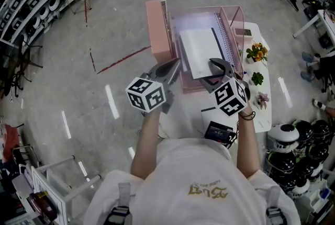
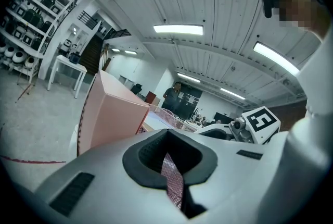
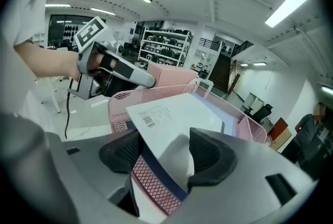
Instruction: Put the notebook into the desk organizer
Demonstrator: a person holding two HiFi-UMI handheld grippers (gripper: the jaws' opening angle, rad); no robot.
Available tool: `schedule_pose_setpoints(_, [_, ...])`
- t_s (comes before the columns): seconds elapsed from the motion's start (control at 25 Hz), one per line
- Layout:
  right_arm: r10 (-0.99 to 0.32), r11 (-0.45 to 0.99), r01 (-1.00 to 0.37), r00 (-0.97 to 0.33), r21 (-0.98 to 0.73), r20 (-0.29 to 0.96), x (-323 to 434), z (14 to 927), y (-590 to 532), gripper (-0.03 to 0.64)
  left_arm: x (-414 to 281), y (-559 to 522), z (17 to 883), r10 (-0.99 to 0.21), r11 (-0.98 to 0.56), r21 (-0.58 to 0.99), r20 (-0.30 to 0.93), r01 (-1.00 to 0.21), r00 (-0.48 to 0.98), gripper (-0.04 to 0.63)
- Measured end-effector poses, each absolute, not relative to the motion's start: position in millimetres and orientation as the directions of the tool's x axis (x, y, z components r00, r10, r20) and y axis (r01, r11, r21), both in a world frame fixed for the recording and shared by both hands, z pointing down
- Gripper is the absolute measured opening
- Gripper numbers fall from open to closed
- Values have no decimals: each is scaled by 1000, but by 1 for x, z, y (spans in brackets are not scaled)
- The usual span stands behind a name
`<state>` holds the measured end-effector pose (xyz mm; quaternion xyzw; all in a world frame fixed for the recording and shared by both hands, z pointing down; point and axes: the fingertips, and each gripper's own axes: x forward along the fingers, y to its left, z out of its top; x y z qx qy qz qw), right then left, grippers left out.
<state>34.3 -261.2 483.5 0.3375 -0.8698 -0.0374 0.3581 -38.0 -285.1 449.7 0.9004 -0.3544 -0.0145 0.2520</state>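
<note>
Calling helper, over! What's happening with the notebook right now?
Left tool clamped on the pink mesh desk organizer's wall. Right tool open around the white spiral notebook. Notebook lies in the organizer. Nothing blocking.

White tabletop (image 1: 266, 114) standing on a glossy grey floor (image 1: 104, 62). A pink mesh organizer (image 1: 188, 85) takes up its far end. Along the right edge sit small orange flowers (image 1: 256, 52), a green plant (image 1: 257, 78) and a pale pink flower (image 1: 263, 98), in a row, apart. A black box (image 1: 219, 132) lies at the near edge.
</note>
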Motion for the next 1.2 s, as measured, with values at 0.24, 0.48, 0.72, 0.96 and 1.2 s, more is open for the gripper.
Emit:
schedule_pose_setpoints(0.24, [-575, 792, -562, -550, 241, 606, 33, 482, -258, 311, -40, -282, 448, -640, -624, 473, 148, -622, 754, 15])
schedule_pose_setpoints(0.48, [-545, 808, -554, -576, 200, 609, 33, 483, -258, 325, -39, -280, 447, -633, -626, 480, 147, -614, 760, 14])
schedule_pose_setpoints(0.72, [-499, 833, -539, -632, 127, 592, 25, 478, -249, 402, -39, -278, 446, -629, -628, 485, 146, -609, 764, 15])
schedule_pose_setpoints(0.96, [-578, 779, -617, -643, 106, 504, 30, 463, -248, 391, -41, -276, 444, -634, -631, 469, 146, -617, 759, 15])
schedule_pose_setpoints(1.2, [-645, 710, -704, -665, -26, 376, 41, 454, -241, 349, -39, -271, 444, -635, -640, 450, 147, -623, 758, 15])
